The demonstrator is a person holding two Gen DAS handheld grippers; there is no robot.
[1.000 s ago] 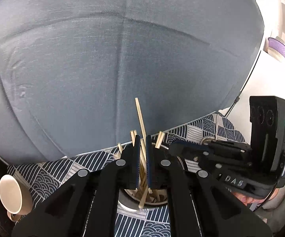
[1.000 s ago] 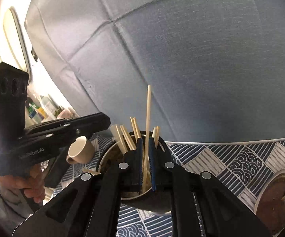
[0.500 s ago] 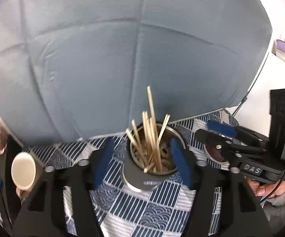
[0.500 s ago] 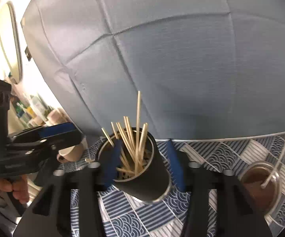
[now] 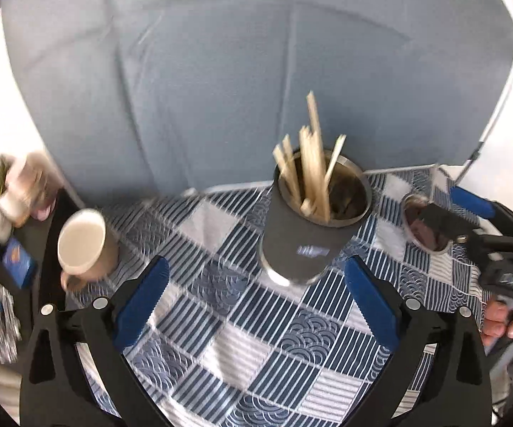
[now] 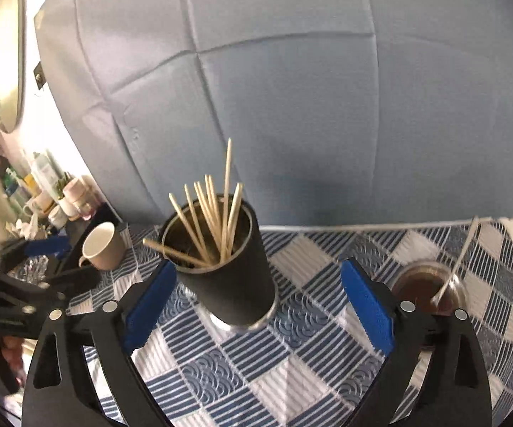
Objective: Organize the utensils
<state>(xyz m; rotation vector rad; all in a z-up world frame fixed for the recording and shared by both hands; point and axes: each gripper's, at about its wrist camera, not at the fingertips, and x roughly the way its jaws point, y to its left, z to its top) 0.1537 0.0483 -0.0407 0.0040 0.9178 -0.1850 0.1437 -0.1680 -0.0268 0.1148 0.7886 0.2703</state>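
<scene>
Left claw (image 5: 256,302): my jaws have just been opening, now wide, nothing between | right claw (image 6: 258,306): likewise wide, empty | chopsticks (image 6: 217,217): upright in tumbler (image 6: 236,284) mid-table (image 6: 292,373), just beyond both; right claw looks nearer.

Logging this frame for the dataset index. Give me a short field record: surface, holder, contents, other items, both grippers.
surface: blue-and-white patterned cloth
holder: dark cylindrical cup, upright on the cloth
contents: wooden chopsticks, leaning at mixed angles
other items: beige mug at left; glass of brown liquid with a stick in it at right
left gripper: jaws just opened, nothing between the pads
right gripper: jaws just opened, not pressing on the cup
</scene>
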